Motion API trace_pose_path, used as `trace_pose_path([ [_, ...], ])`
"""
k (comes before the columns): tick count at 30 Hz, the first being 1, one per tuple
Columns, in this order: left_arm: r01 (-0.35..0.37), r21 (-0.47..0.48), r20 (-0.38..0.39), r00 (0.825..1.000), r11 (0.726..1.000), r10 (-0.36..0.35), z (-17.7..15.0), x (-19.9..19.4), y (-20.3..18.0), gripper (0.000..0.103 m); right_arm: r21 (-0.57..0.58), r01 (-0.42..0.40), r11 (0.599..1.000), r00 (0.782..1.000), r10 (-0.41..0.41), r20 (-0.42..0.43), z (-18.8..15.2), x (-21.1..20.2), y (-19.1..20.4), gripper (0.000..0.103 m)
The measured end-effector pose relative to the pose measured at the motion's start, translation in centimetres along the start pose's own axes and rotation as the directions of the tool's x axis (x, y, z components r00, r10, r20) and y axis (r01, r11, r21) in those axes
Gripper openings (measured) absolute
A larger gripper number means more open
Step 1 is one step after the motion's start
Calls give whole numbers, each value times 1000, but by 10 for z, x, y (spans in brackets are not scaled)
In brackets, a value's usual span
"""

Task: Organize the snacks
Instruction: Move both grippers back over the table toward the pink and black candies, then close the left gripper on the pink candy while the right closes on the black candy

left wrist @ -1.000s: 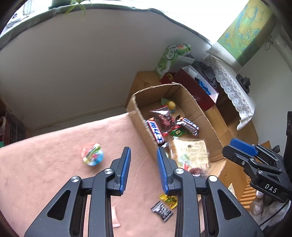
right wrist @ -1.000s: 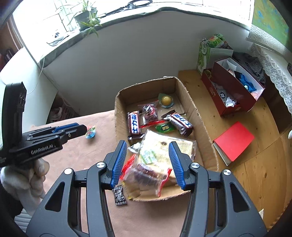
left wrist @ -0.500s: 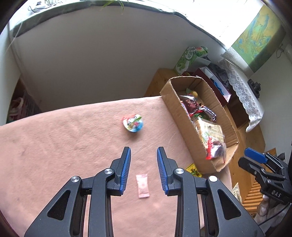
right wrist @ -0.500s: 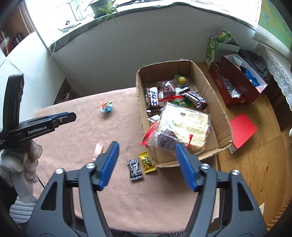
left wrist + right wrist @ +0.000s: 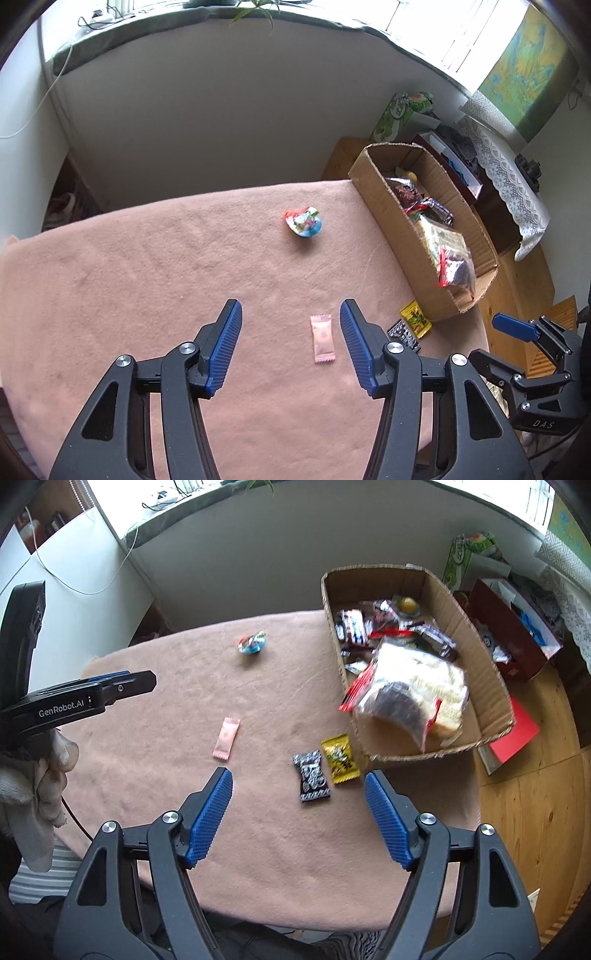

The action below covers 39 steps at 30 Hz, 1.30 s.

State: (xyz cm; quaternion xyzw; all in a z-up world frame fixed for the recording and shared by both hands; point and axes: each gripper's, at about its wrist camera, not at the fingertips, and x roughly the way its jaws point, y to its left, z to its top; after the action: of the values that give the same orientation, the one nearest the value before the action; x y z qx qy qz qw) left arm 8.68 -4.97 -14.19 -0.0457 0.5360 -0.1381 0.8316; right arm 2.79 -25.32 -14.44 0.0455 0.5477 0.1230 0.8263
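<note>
A cardboard box (image 5: 491, 686) at the table's right edge holds several snacks, with a large clear noodle bag (image 5: 410, 698) on top; the box also shows in the left wrist view (image 5: 399, 229). On the pink cloth lie a pink sachet (image 5: 323, 339) (image 5: 226, 741), a round colourful candy (image 5: 306, 221) (image 5: 252, 644), a black packet (image 5: 311, 775) and a yellow packet (image 5: 340, 757). My left gripper (image 5: 290, 345) is open and empty, above the pink sachet. My right gripper (image 5: 298, 816) is open and empty, just short of the black packet.
A red shoebox (image 5: 517, 635), a green carton (image 5: 465, 557) and a red book (image 5: 515, 734) lie on the wooden floor to the right. A white wall runs behind the table. The table's near edge is just below my right gripper.
My right gripper opened, let go of the noodle bag into the box and pulled back over the table. My left gripper swung left to above the pink sachet and opened wider.
</note>
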Motion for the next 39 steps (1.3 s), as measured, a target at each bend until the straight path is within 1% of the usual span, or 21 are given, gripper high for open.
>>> trace_pose_path([
  [1, -4, -2, -8, 1000, 1000, 4, -2, 1, 0, 59, 4, 3, 1000, 1000, -3, -9, -3, 4, 0, 77],
  [2, -7, -5, -23, 1000, 1000, 6, -5, 4, 2, 60, 6, 8, 1000, 1000, -8, -15, -4, 6, 0, 77],
  [6, -9, -14, -67, 998, 1000, 8, -19, 15, 7, 60, 3, 25, 1000, 998, -24, -55, -13, 22, -1, 77],
  [9, 7, -35, -102, 995, 999, -11, -29, 24, 12, 60, -1, 37, 999, 997, -37, -73, -18, 30, -3, 77],
  [14, 37, -64, -150, 988, 997, -46, -41, 34, 14, 60, 14, 18, 1000, 995, -17, -94, -23, 42, -6, 77],
  [17, 57, -74, -163, 984, 996, -68, -44, 40, 13, 60, 45, -9, 999, 996, 13, -89, -21, 48, -9, 77],
  [23, 81, -72, -176, 980, 994, -93, -41, 50, 8, 57, 54, -9, 999, 996, 14, -89, -15, 61, -10, 77],
  [24, 83, -69, -179, 979, 994, -94, -41, 53, 6, 57, 49, -9, 999, 996, 13, -93, -15, 64, -9, 75],
  [25, 85, -65, -182, 979, 994, -96, -40, 54, 4, 56, 46, -9, 999, 995, 14, -97, -14, 67, -9, 70],
  [26, 90, -58, -184, 978, 994, -100, -39, 56, 2, 55, 45, -9, 999, 995, 13, -101, -14, 69, -8, 69],
  [28, 99, -49, -190, 976, 994, -107, -39, 60, -3, 48, 46, -4, 999, 995, 9, -104, -14, 75, -7, 68],
  [30, 105, -35, -196, 974, 994, -110, -39, 63, -8, 48, 52, -1, 999, 994, 7, -106, -13, 80, -8, 68],
  [32, 112, -26, -205, 972, 993, -115, -38, 68, -11, 46, 61, -5, 998, 994, 12, -108, -11, 84, -8, 56],
  [33, 115, -25, -209, 971, 993, -118, -37, 70, -12, 40, 68, -8, 998, 993, 15, -115, -11, 88, -9, 51],
  [34, 117, -25, -212, 970, 993, -120, -36, 72, -12, 39, 75, -6, 997, 993, 15, -117, -10, 90, -11, 51],
  [39, 121, -34, -225, 966, 992, -126, -35, 79, -11, 38, 107, -9, 994, 993, 22, -118, -6, 100, -17, 51],
])
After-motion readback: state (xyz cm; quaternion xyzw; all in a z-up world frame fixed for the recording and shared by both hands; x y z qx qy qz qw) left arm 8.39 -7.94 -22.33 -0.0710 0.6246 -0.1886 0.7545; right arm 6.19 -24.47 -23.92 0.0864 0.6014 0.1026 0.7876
